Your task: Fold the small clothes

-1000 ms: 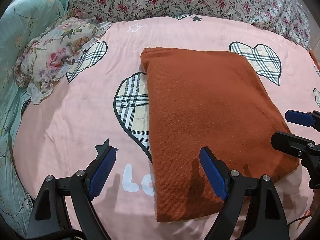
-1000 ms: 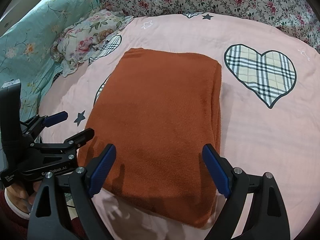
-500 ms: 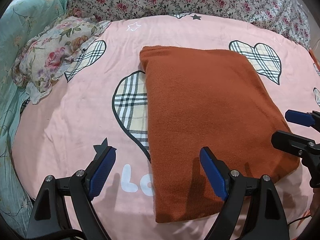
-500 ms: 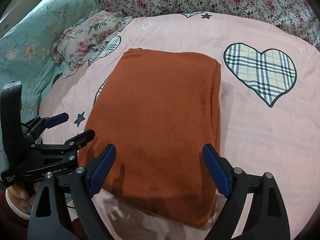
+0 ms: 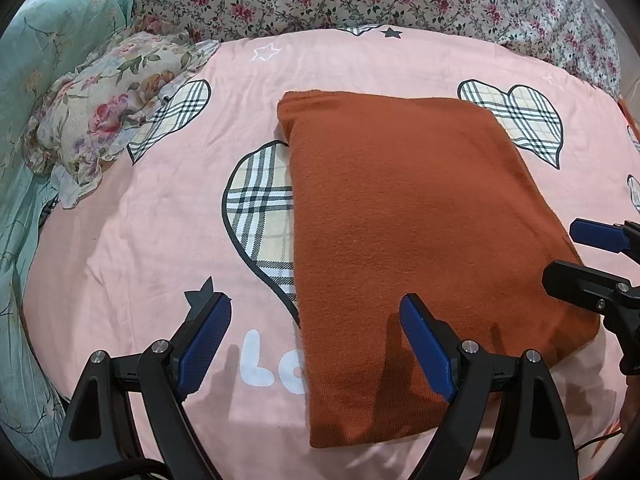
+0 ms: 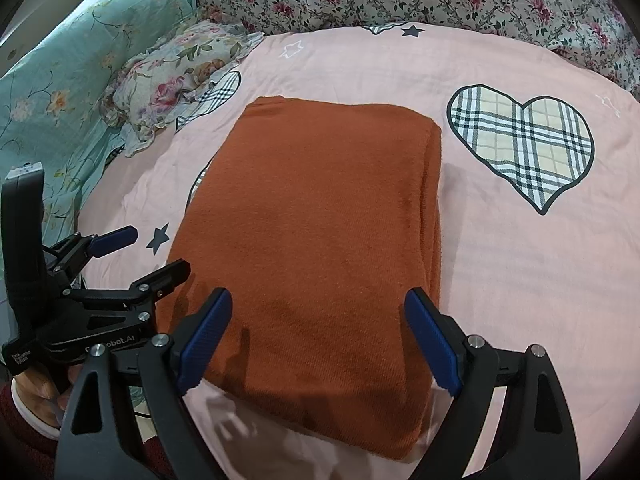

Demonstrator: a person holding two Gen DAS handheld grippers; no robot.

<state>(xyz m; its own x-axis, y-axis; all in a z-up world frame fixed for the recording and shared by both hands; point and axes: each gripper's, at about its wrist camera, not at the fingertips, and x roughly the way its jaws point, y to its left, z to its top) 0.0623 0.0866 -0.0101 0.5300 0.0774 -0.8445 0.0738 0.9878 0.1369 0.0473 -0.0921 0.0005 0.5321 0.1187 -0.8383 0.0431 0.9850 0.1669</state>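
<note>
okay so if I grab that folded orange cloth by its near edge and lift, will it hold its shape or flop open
Probably flop: the folded orange cloth looks like soft knit fabric, with loose stacked layers along its right edge, so one edge lifted likely lets the rest sag and unfold. It seems light. On the pink bedsheet, pushing would probably bunch it rather than slide it.

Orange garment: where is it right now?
The folded orange garment lies flat on the pink sheet, centre of both wrist views, left of a plaid heart.
</note>
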